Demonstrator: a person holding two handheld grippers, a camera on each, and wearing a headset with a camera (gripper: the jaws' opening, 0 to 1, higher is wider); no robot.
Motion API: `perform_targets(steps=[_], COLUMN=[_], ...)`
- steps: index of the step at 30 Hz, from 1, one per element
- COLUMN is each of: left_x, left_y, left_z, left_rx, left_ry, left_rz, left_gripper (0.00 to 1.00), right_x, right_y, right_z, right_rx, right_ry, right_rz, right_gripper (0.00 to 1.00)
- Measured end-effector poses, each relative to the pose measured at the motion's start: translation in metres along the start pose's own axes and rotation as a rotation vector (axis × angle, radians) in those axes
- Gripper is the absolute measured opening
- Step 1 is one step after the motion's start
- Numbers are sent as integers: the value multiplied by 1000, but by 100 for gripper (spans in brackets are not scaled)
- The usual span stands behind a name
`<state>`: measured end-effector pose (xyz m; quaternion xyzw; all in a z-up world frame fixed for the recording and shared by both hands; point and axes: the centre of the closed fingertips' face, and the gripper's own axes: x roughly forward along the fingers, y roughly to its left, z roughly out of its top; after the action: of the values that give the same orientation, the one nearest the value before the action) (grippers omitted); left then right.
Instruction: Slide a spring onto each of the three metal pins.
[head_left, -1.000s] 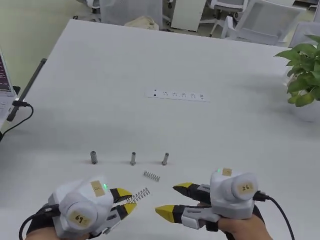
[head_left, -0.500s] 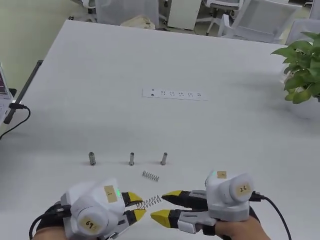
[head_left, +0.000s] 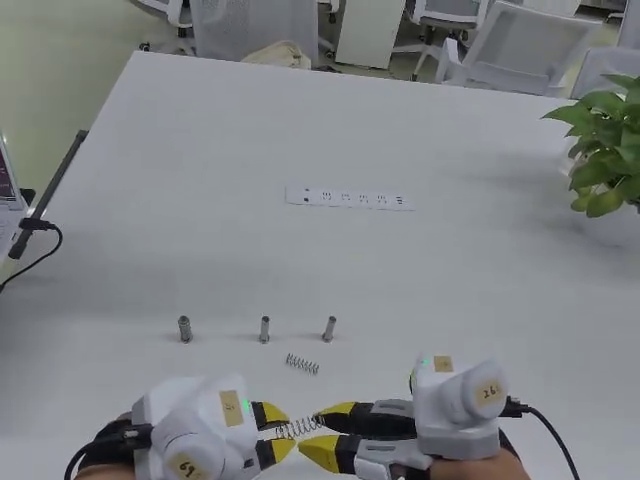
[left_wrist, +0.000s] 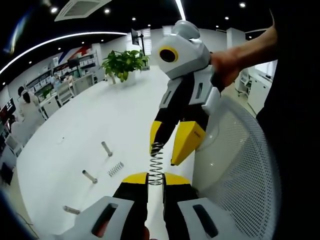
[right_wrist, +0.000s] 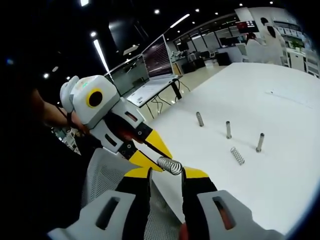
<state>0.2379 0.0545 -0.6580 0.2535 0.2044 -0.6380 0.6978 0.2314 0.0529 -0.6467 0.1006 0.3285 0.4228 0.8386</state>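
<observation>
Now left gripper (head_left: 283, 433) pinches a spring (head_left: 300, 428); right gripper (head_left: 316, 432) stands part-open at its far end

The head view looks down on the table (head_left: 400, 130). Up close, the left gripper view faces the right gripper (left_wrist: 165, 155), the right gripper view the left gripper (right_wrist: 159, 161). All see the spring (head_left: 300, 428) and the pins (head_left: 264, 329).
</observation>
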Motion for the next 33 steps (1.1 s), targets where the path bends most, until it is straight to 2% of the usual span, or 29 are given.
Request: perform_targets(steps=[14, 24, 27, 33], left_x=[6, 8, 8, 9], left_y=[-4, -9, -10, -10], left_z=[-2, 4, 5, 6], left_rx=[41, 69, 95, 95], left_ry=[18, 11, 21, 15], left_rz=[-15, -33, -33, -33], left_gripper=[3, 3, 3, 3], right_x=[1, 4, 4, 2], right_y=[2, 0, 0, 1], right_z=[2, -4, -7, -6], right_rx=[-10, -58, -79, -74], right_ry=[15, 68, 84, 64], right_rz=[14, 16, 21, 17], right_gripper=[19, 13, 10, 9])
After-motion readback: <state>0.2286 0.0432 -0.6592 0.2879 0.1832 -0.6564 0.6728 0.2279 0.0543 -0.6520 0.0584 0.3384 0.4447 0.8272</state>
